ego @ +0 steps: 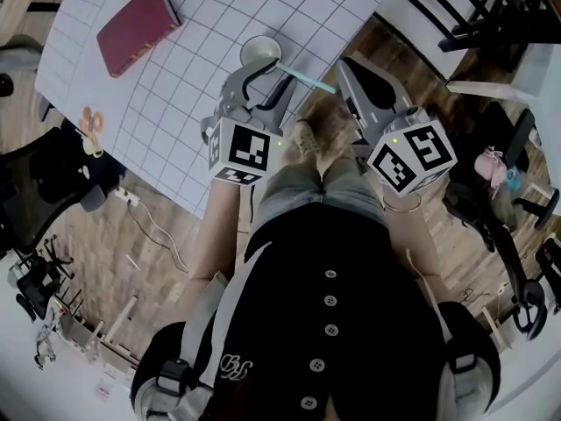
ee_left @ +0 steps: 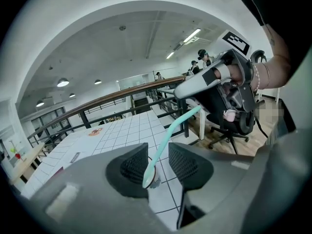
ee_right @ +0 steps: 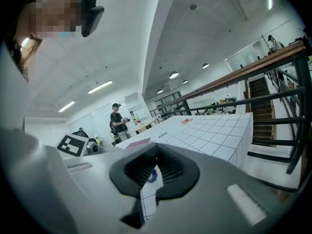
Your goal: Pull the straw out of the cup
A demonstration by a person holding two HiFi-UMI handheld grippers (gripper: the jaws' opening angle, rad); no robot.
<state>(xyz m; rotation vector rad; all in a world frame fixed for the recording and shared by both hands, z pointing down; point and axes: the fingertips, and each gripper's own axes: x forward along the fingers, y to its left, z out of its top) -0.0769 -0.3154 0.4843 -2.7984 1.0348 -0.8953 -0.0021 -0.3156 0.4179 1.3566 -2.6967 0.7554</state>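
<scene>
A white grid-patterned desk (ego: 219, 16) carries a small pale round cup (ego: 250, 46) close to the edge nearest the person. A thin teal plastic straw (ego: 307, 78) still stands in the cup, leaning out over that edge towards the right gripper (ego: 348, 68). The left gripper (ego: 259, 88) is at the cup. Its jaws stand apart, with the straw (ee_left: 170, 130) rising through the gap between them and the cup (ee_left: 154, 181) just beyond. The right gripper's (ee_right: 155, 161) jaws are closed together at the tips and hold nothing. A dark red hardcover book (ego: 138, 27) lies towards the desk's far left, and orange-handled scissors (ego: 90, 123) lie at its left edge.
</scene>
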